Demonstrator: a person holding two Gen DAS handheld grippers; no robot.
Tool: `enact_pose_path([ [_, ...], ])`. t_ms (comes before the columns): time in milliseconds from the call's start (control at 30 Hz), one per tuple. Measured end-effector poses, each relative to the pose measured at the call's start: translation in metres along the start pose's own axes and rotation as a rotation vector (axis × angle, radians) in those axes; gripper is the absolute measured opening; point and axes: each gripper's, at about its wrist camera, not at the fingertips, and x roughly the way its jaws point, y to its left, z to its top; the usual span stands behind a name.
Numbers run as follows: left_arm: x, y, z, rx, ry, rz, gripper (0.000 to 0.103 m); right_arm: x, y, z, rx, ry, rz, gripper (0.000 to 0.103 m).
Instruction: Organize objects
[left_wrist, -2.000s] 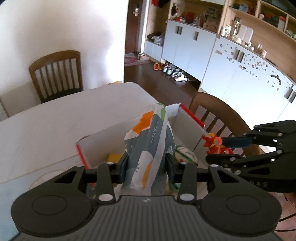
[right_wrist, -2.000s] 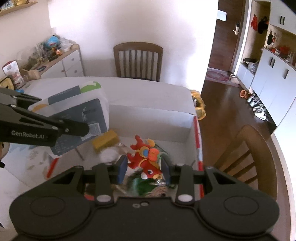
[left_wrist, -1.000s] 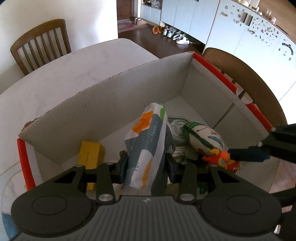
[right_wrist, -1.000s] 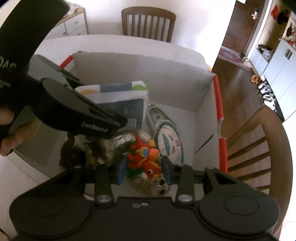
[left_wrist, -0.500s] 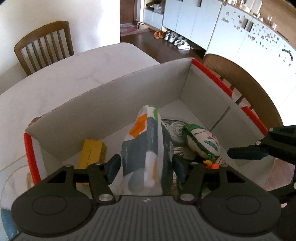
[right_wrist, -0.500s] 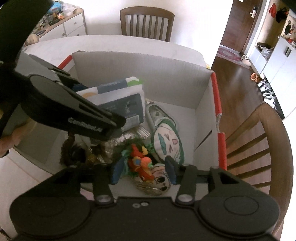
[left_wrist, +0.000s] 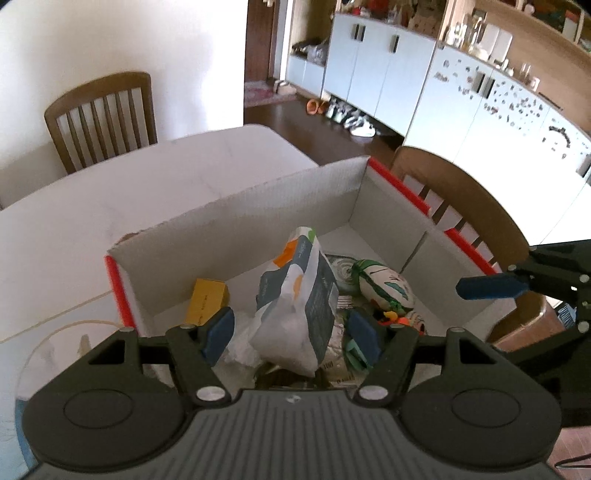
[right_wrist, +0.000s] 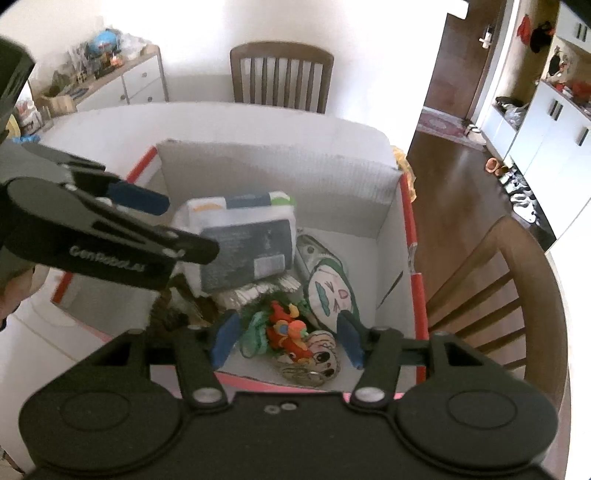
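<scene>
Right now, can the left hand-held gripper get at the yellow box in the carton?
Probably yes: the yellow box lies uncovered beyond the left hand-held gripper, whose jaws have just been opening; the tissue pack stands beside it.

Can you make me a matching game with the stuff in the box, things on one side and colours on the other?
Things:
1. small box
2. toy dragon
3. tissue pack
4. rim of the cardboard box

Colours:
A. red and orange, with a blue spot
B. plain yellow
C. bright red stripe
D. white and dark grey, with orange and green patches

Pairs: 1-B, 2-A, 3-D, 4-C
</scene>
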Motion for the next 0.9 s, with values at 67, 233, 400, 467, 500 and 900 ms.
enact_pose_path([
  [67,-0.012,0.002,-0.004,-0.004,-0.018,-0.009,0.069,-0.009,0.004,0.001,0.003,-0.020,-0.008,0.059],
  [233,-0.042,0.004,-0.010,0.016,-0.069,-0.023,0.069,-0.032,0.013,0.000,0.030,-0.071,-0.022,0.061],
  [400,-0.069,0.009,-0.019,0.033,-0.114,-0.032,0.069,-0.056,0.025,-0.004,0.069,-0.133,-0.033,0.063],
  [467,-0.079,0.011,-0.024,0.036,-0.125,-0.041,0.069,-0.065,0.028,-0.006,0.089,-0.159,-0.034,0.063],
  [500,-0.084,0.013,-0.026,0.037,-0.131,-0.046,0.069,-0.069,0.029,-0.007,0.100,-0.171,-0.036,0.064],
  [900,-0.134,0.031,-0.054,0.050,-0.205,-0.055,0.079,-0.100,0.062,-0.026,0.192,-0.307,-0.065,0.080],
])
